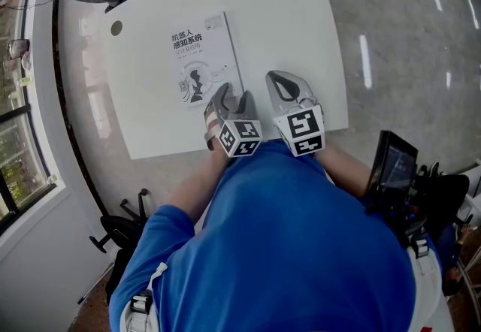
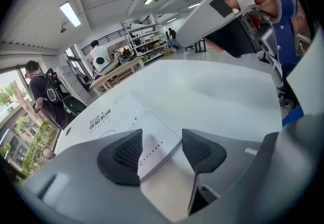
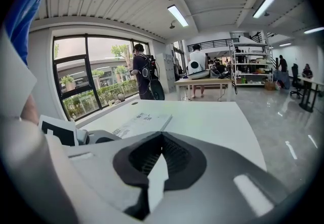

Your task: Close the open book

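**Book** (image 1: 201, 58): lies flat, cover up, on the left half of the table (image 1: 293, 15). Long axis runs near to far. It looks already closed.

**Left gripper** (image 1: 234, 93): jaws wide apart, gripping nothing. It sits at the book's near right corner, which shows between the pads unpinched. The rest of the book lies to its far left. This is the nearer claw.

**Right gripper** (image 1: 280, 76): jaws together, empty. It is right of the book and clear of it.

**Judgement:** any further move falls to the left gripper.
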`<action>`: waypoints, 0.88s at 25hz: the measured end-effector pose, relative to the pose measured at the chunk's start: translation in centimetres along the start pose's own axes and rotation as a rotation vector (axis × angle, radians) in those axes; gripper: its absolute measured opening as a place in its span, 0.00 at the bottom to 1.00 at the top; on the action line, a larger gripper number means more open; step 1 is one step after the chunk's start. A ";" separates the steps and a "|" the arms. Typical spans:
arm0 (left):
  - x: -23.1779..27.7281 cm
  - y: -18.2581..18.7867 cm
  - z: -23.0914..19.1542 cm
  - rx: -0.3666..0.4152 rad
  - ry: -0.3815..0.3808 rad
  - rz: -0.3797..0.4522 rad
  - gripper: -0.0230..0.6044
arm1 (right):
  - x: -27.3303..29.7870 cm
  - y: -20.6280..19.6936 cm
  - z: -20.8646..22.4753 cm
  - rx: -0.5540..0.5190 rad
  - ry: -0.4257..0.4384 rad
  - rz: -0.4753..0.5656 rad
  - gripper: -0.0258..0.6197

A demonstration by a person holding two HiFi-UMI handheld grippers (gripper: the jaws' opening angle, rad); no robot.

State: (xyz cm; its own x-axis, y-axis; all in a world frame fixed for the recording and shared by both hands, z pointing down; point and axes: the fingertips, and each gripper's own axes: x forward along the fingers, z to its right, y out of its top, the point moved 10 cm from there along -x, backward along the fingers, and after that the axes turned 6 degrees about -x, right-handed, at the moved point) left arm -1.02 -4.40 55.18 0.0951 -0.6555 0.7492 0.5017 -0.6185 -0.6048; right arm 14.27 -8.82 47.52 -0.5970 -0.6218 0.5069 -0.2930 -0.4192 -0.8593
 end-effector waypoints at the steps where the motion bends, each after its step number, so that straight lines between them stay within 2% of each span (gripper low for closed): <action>1: 0.0 0.0 0.0 0.002 0.002 -0.001 0.44 | 0.0 0.0 0.0 0.000 0.002 0.000 0.04; 11: -0.9 -0.1 -0.2 0.001 0.012 0.024 0.44 | 0.1 0.1 -0.1 -0.001 0.012 0.010 0.04; 17: -1.5 0.0 -0.5 -0.019 -0.005 0.047 0.39 | 0.1 0.3 -0.2 -0.002 0.016 0.020 0.04; 22: -1.2 -0.2 -0.3 0.032 -0.005 0.037 0.36 | 0.1 0.2 -0.1 0.001 0.015 0.021 0.04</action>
State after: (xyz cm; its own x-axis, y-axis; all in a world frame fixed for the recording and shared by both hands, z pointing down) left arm -1.47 -3.57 54.30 0.1185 -0.6755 0.7278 0.5251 -0.5795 -0.6233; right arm 14.04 -8.91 47.39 -0.6141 -0.6204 0.4878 -0.2795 -0.4070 -0.8696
